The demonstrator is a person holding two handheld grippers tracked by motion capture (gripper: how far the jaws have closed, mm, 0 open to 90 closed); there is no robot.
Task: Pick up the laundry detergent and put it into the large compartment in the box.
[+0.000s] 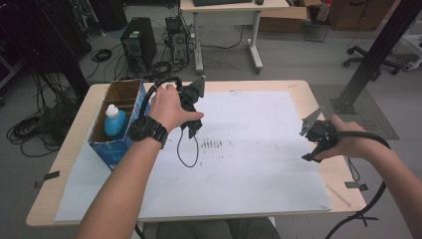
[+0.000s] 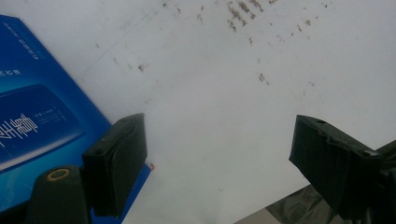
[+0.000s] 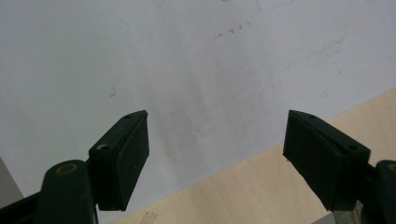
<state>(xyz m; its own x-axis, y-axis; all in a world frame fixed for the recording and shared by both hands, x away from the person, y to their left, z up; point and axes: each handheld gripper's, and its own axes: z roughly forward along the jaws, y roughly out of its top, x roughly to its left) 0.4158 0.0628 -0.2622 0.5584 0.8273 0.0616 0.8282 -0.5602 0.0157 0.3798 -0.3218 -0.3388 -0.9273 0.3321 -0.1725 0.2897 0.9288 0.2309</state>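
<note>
An open blue cardboard box (image 1: 119, 149) stands at the table's left, with a blue bottle with a white cap (image 1: 114, 122) upright inside it. My left gripper (image 1: 193, 124) hangs just right of the box, over the white sheet (image 1: 249, 164). In the left gripper view its jaws (image 2: 219, 120) stand open with nothing between them, and the box's blue side (image 2: 37, 112) lies close to the left jaw. My right gripper (image 1: 312, 152) sits near the sheet's right edge. Its jaws (image 3: 217, 114) are open and empty above the sheet and the wooden table edge (image 3: 261, 186).
The sheet carries dark smudges (image 1: 211, 144) near its middle. A black cable loop (image 1: 186, 154) dangles from the left gripper. Behind the table are a computer tower (image 1: 138, 42), floor cables, a desk leg (image 1: 255, 45) and a black slanted post (image 1: 378, 50).
</note>
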